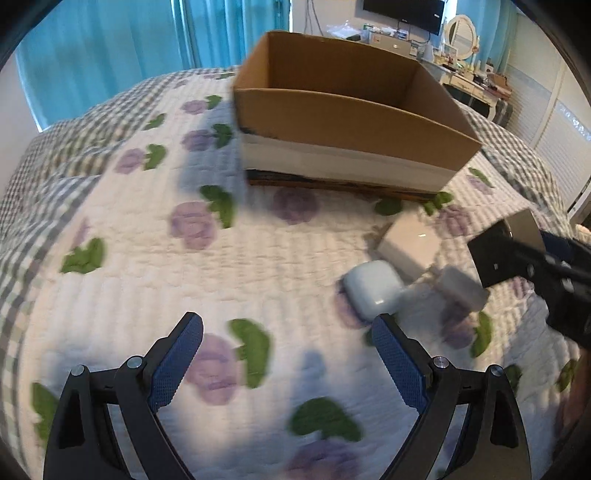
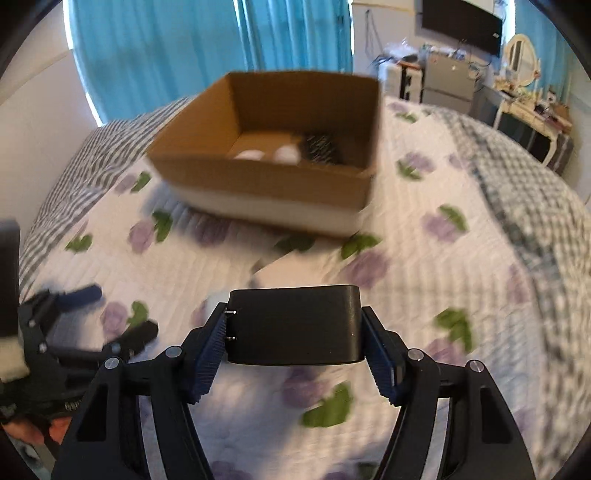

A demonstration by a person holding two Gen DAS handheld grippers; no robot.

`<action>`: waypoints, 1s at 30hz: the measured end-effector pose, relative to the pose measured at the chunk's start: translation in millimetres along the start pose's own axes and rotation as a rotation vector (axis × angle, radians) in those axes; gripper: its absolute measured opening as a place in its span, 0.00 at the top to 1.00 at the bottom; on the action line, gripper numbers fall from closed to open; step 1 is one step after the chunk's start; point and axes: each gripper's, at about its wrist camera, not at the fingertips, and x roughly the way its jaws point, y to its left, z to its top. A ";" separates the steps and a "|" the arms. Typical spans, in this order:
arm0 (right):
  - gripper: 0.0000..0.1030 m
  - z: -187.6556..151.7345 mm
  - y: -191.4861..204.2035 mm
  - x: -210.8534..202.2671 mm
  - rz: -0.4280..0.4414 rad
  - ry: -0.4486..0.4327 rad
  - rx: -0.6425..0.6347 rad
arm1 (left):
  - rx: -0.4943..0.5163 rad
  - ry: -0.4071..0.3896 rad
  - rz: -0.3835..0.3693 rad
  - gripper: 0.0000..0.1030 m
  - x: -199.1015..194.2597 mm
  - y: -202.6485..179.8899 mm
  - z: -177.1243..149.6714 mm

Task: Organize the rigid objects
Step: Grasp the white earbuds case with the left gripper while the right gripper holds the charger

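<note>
A brown cardboard box [image 1: 343,122] [image 2: 273,177] stands open on the flowered quilt. In the right wrist view it holds two white round things [image 2: 269,154] and a dark patterned item [image 2: 320,147]. My right gripper [image 2: 295,326] is shut on a black rectangular block [image 2: 293,326] with two metal prongs, held above the quilt; it also shows in the left wrist view [image 1: 506,253]. My left gripper [image 1: 288,341] is open and empty over the quilt. Just beyond its right finger lie a white rounded case [image 1: 373,290], a white flat box [image 1: 408,245] and a small white block [image 1: 461,286].
The quilt [image 1: 147,258] covers a bed. Blue curtains [image 1: 110,48] hang behind. A dresser with a mirror [image 1: 461,37] and a wall screen [image 1: 404,13] stand at the far right. My left gripper shows at the left edge of the right wrist view [image 2: 85,317].
</note>
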 end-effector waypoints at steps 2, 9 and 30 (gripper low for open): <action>0.34 6.1 -14.2 3.4 -0.034 -0.001 0.014 | 0.014 0.006 -0.005 0.08 10.2 -14.7 4.0; 0.34 -4.4 -51.6 20.3 -0.036 0.027 0.117 | 0.076 0.042 -0.030 0.09 45.1 -43.1 3.8; 0.34 -11.7 -39.6 18.8 -0.070 0.008 0.073 | 0.143 -0.020 -0.069 0.47 26.4 -47.3 0.9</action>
